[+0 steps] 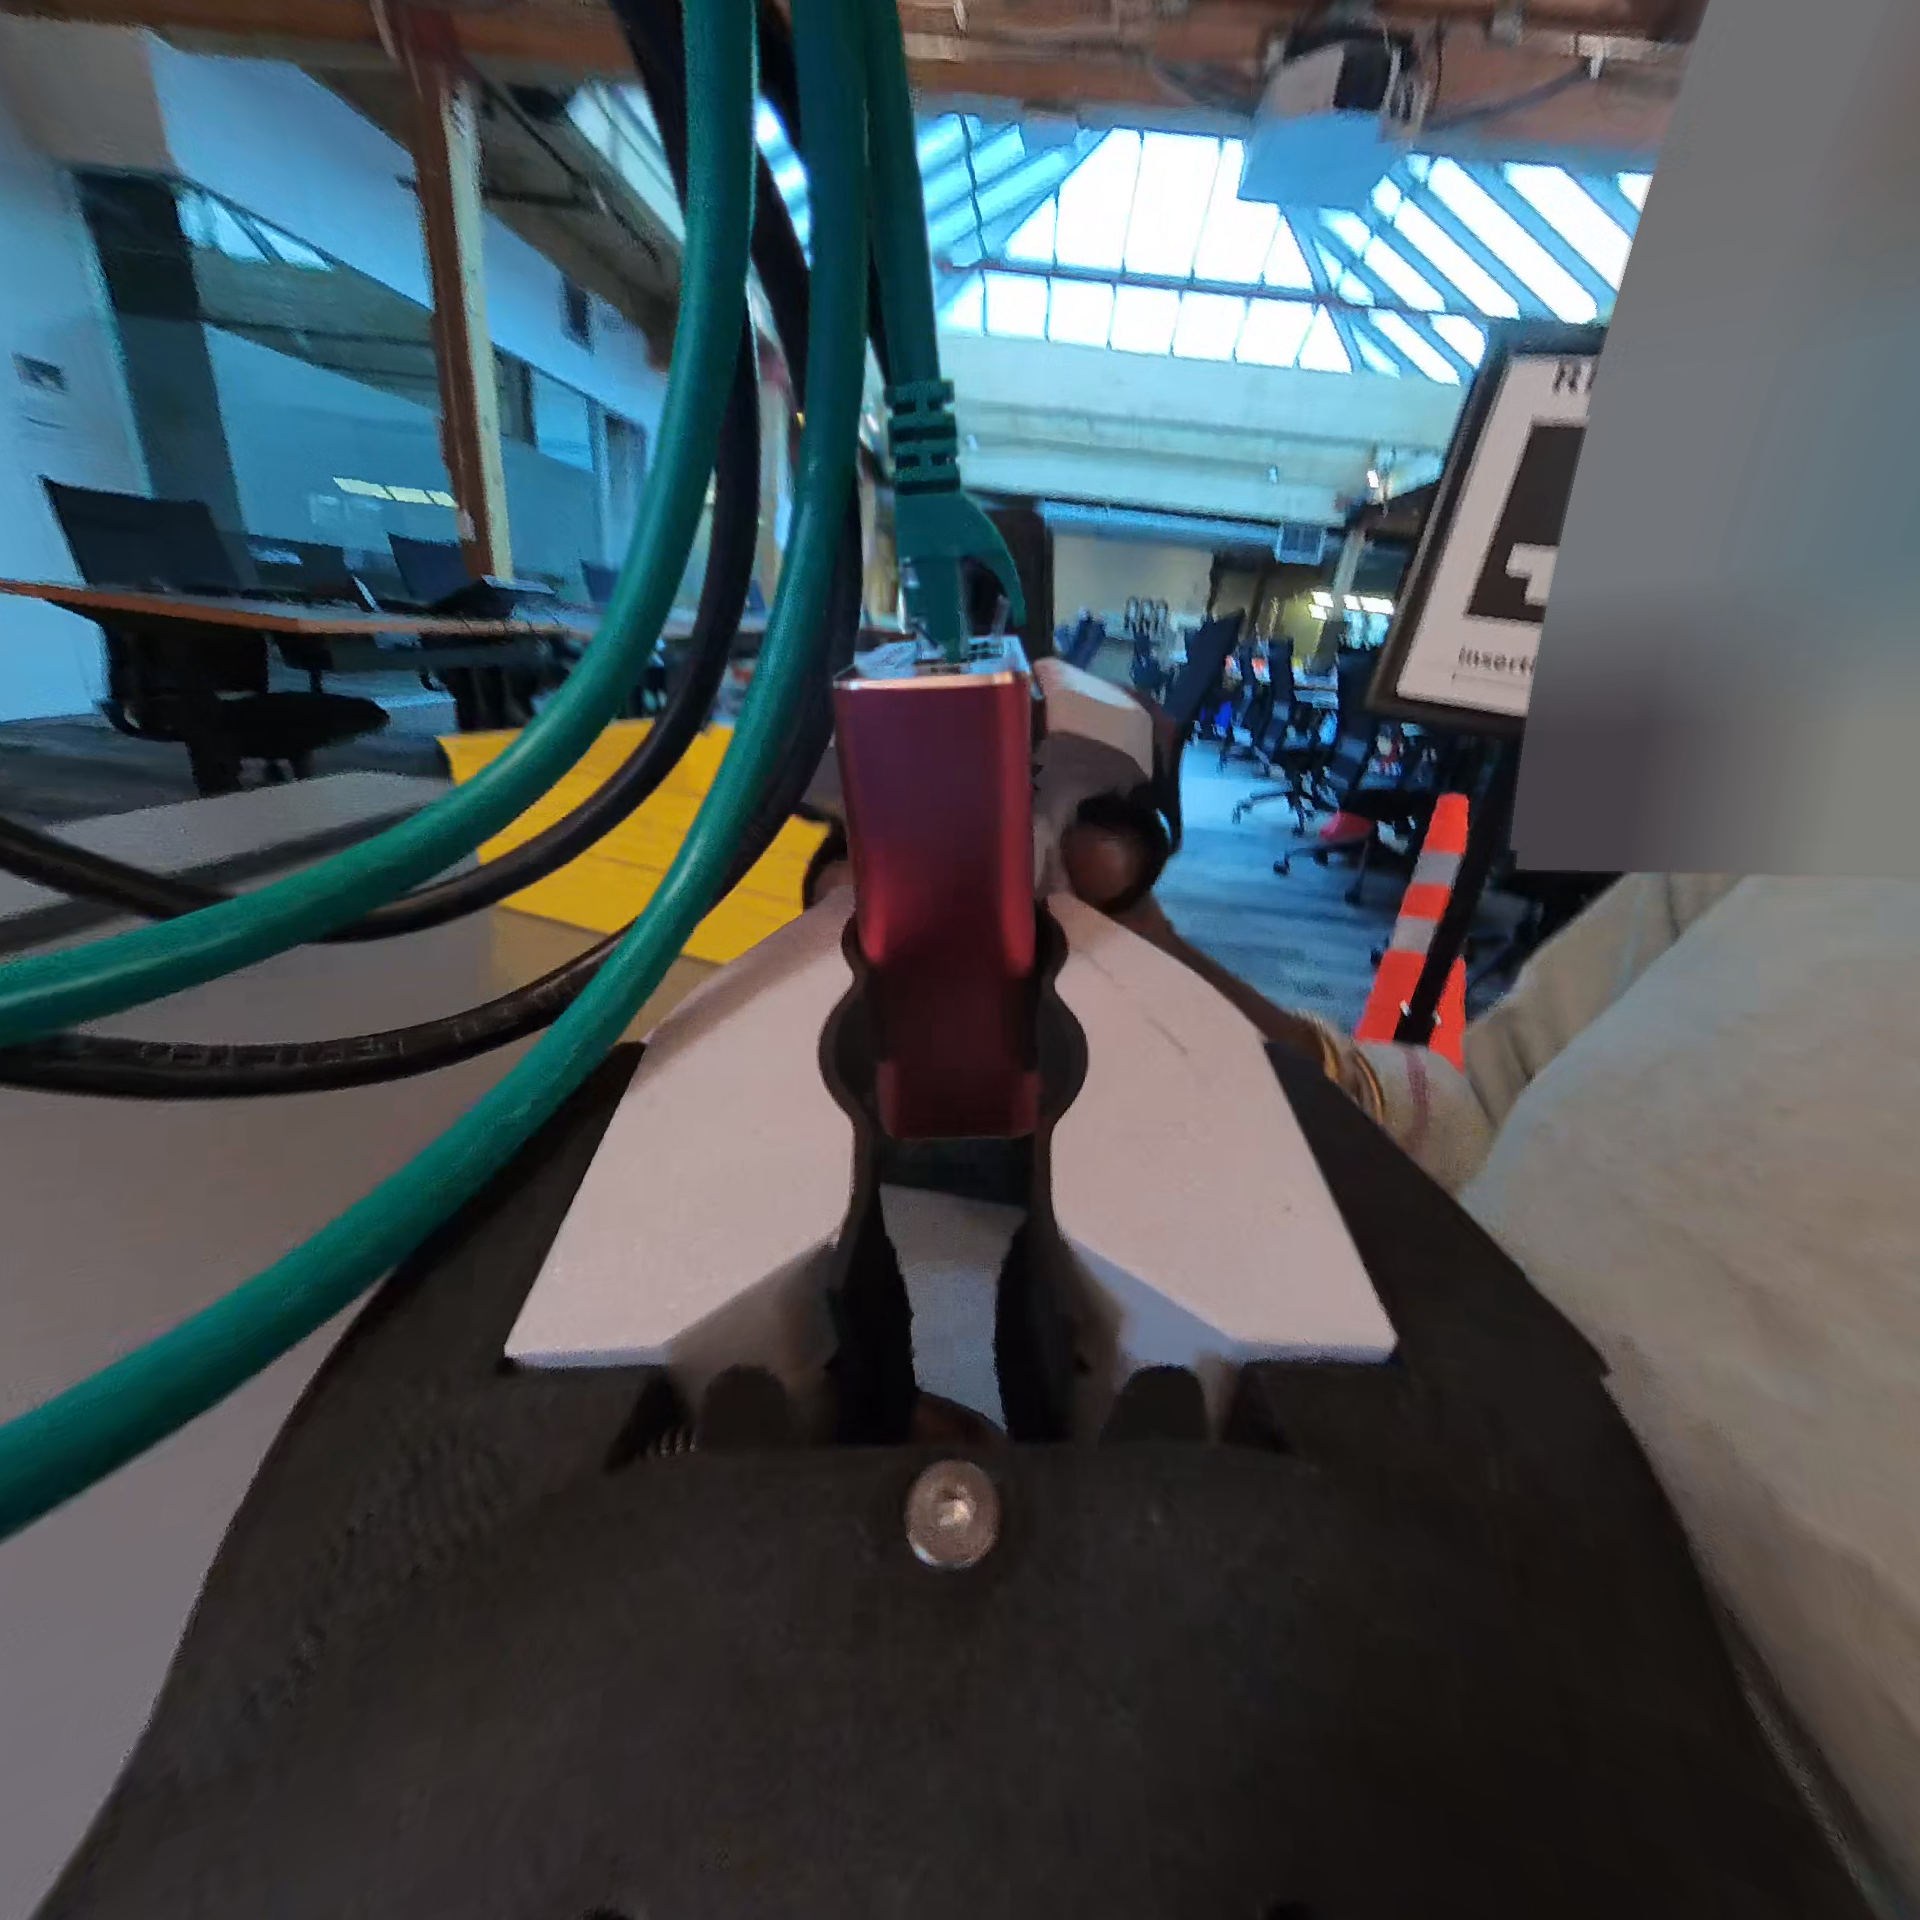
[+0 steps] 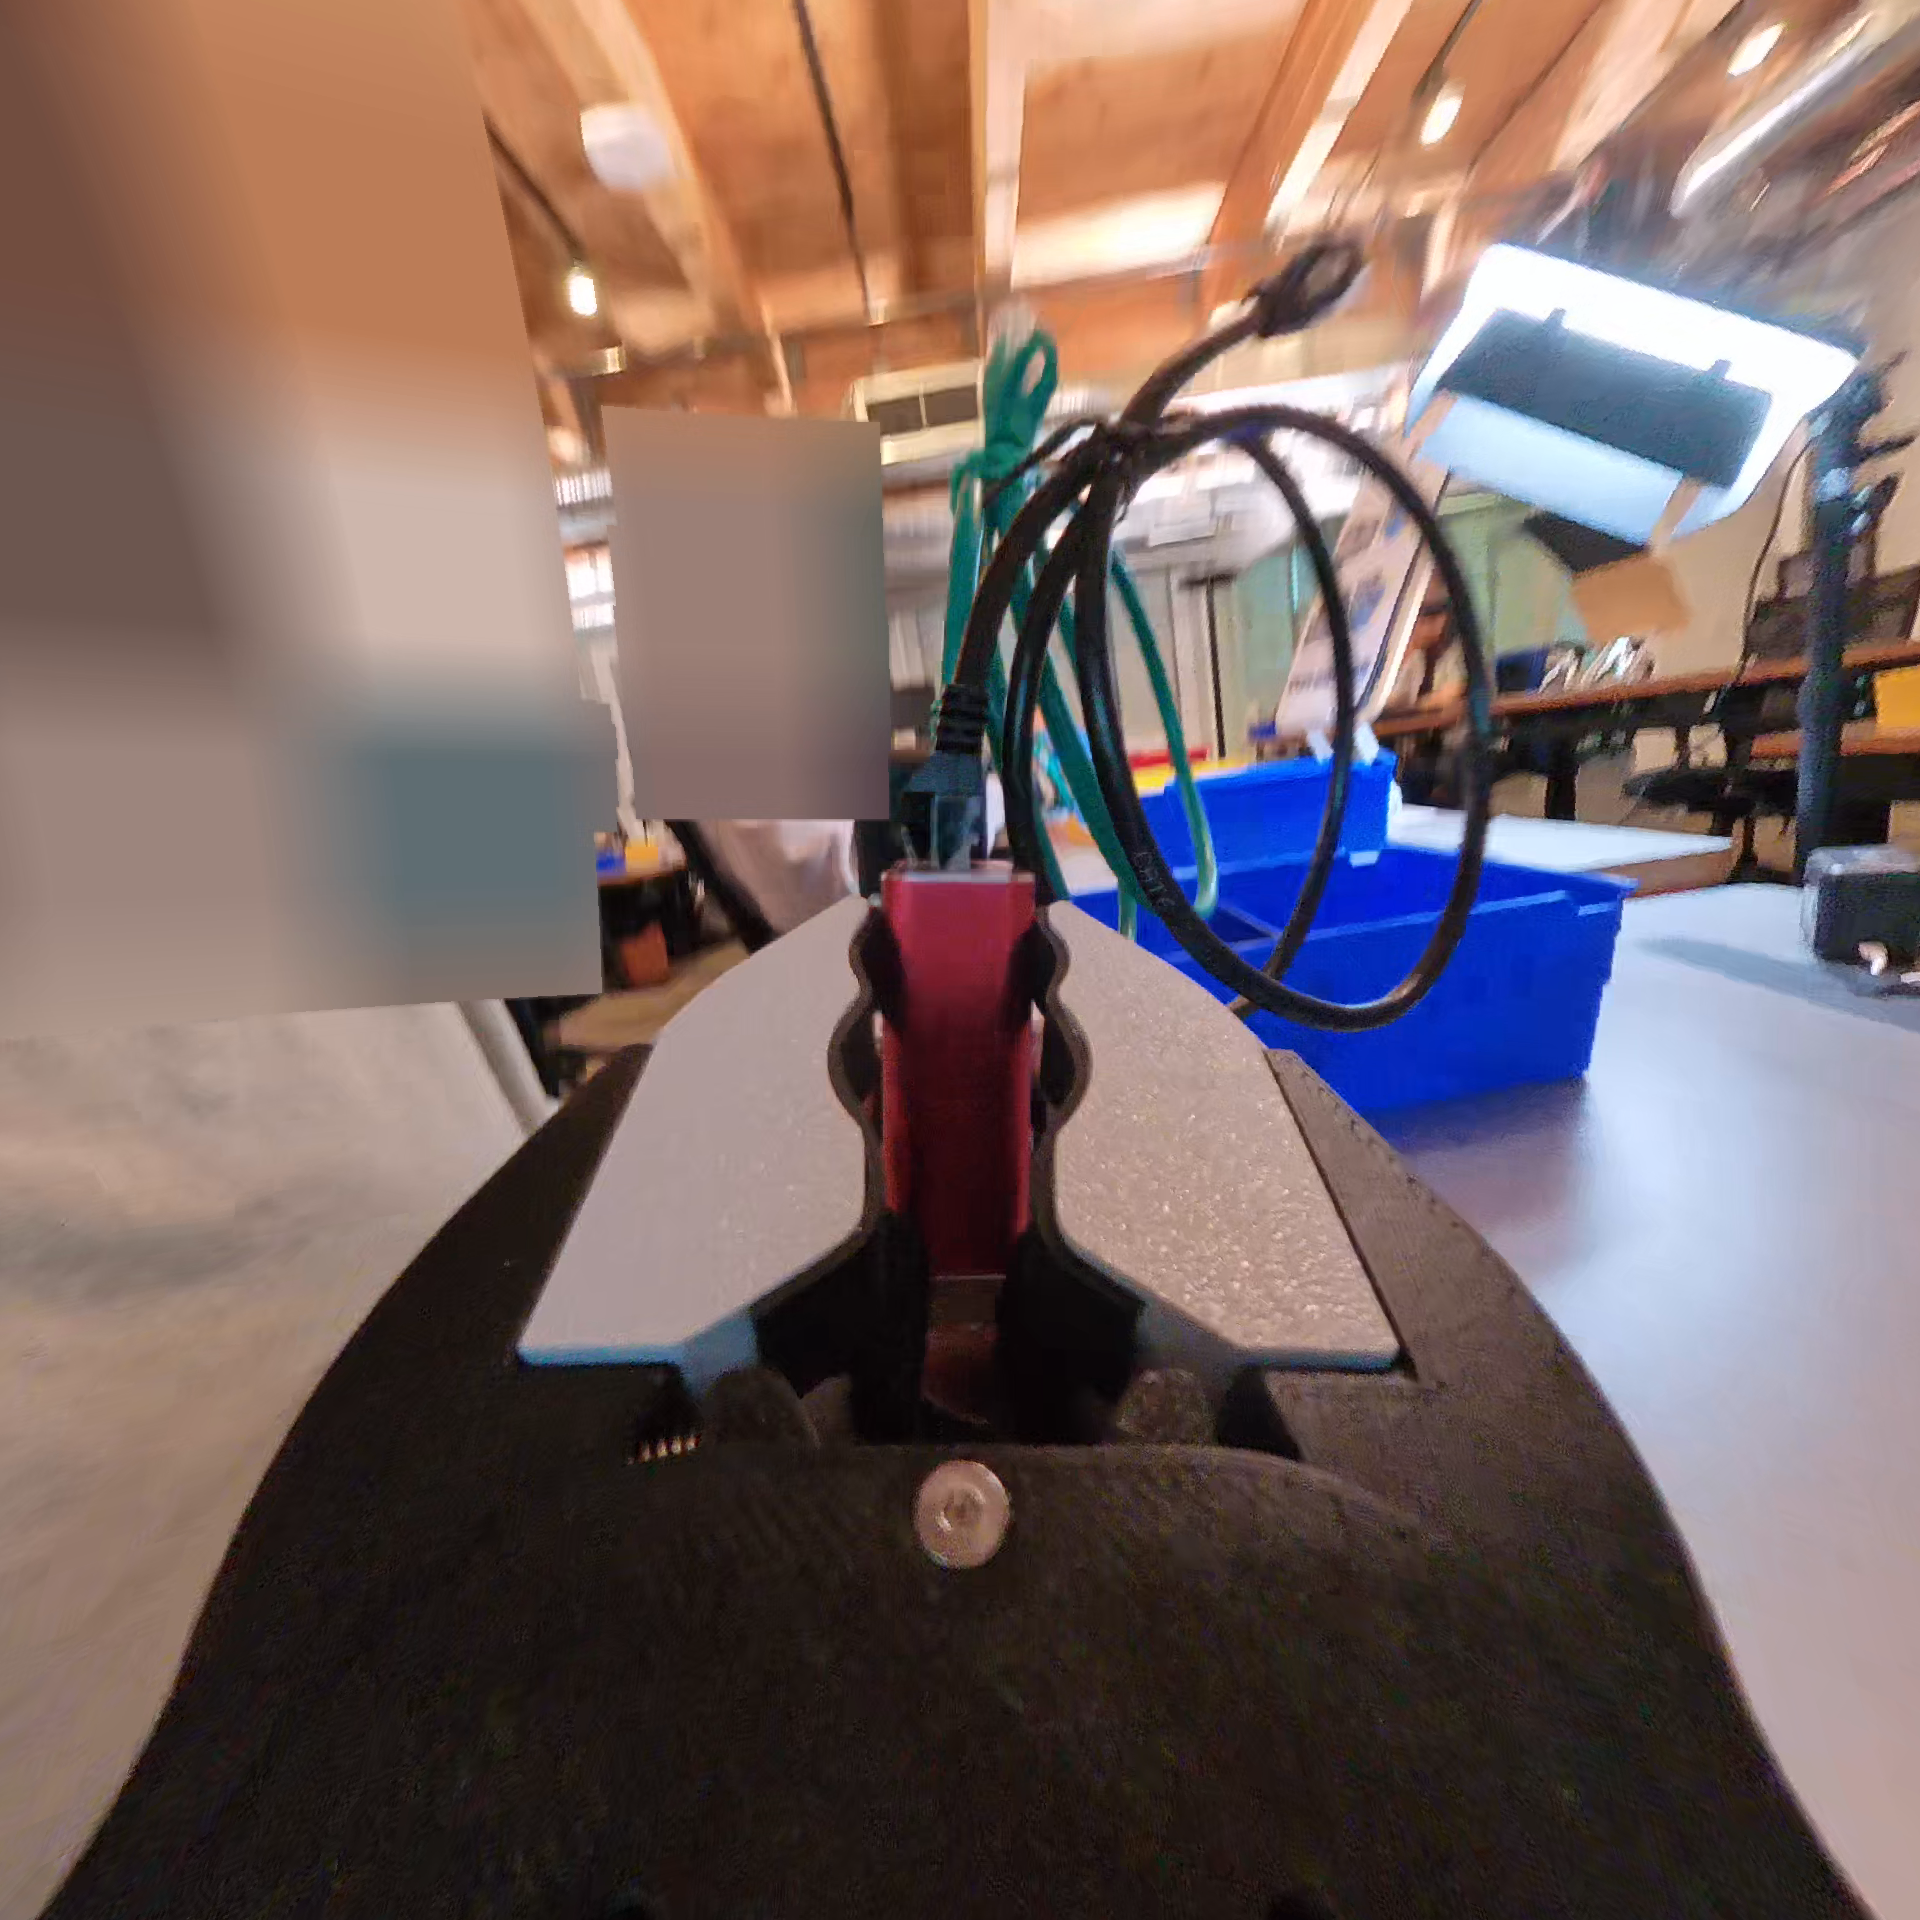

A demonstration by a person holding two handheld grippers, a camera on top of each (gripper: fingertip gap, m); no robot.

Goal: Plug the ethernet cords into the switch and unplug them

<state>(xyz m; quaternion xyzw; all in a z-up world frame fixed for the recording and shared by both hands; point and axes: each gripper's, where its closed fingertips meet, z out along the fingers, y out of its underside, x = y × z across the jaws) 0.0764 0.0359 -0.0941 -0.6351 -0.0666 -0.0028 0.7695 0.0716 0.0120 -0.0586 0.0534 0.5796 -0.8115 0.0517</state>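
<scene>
Two grippers clamp one red switch from opposite ends, holding it up off the grey table [image 2: 1714, 1195]. The table is the largest surface: in the right wrist view it runs wide and bare to the right, with a blue bin [image 2: 1455, 966] sitting on it just behind the switch and a small dark box [image 2: 1865, 914] near its far right edge. In the left wrist view a yellow sheet [image 1: 644, 831] lies on the far part of the table, and an orange cone [image 1: 1423, 925] stands on the floor beyond.

The left gripper [image 1: 940, 935] is clenched on the switch [image 1: 935, 883]; the right gripper [image 2: 951, 977] grips the same switch [image 2: 956, 1039]. The switch is a slim, red metal block with a silver port face.

A green cord [image 1: 717, 727] loops down at the left, its plug [image 1: 935, 561] seated in the port face. A black cord [image 2: 1351, 727] coils in air to the right, its plug [image 2: 940, 800] also seated there.
</scene>
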